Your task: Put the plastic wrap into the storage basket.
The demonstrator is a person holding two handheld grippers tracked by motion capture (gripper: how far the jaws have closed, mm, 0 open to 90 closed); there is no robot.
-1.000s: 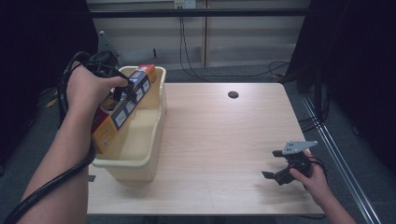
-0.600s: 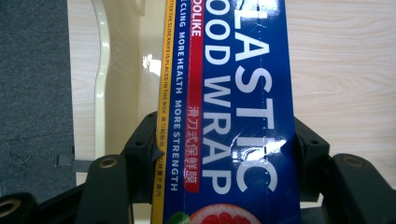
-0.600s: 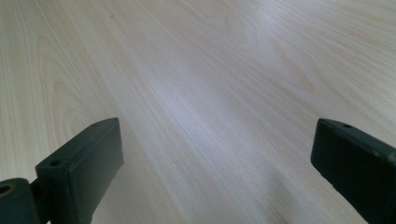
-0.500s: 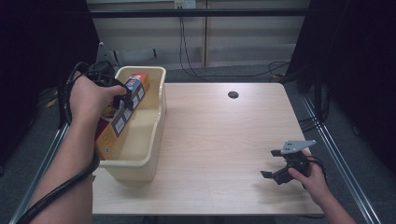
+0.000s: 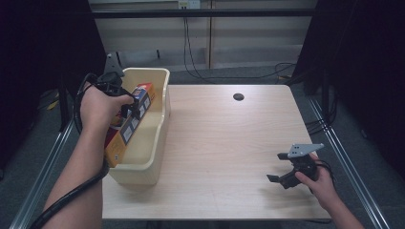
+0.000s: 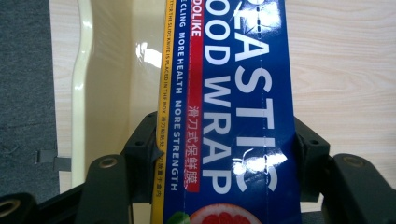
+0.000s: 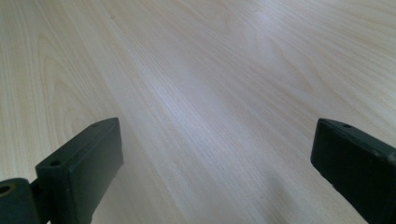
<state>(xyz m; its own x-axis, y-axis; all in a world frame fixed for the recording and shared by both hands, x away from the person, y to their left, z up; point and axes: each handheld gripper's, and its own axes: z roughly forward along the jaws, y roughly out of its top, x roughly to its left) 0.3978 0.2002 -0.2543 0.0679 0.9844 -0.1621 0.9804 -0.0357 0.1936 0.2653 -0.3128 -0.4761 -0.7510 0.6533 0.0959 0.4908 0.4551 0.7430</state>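
A long box of plastic food wrap (image 5: 130,125), blue and orange, leans slantwise inside the cream plastic bin (image 5: 160,114) at the table's left edge. My left gripper (image 5: 131,109) is shut on the box near its upper end; in the left gripper view both black jaws press the box's (image 6: 233,116) sides, with the bin's rim (image 6: 79,93) behind. At the front right of the table my right gripper (image 5: 279,167) rests low over the wood, open, with nothing between its fingers (image 7: 79,168).
The light wooden table (image 5: 229,143) has a round cable hole (image 5: 238,97) near its far edge. Metal rails run along both sides of the table. Black cables trail on the floor behind.
The left hand has lowered the wrap box farther into the bin and shifted slightly nearer. The right gripper has stayed in place.
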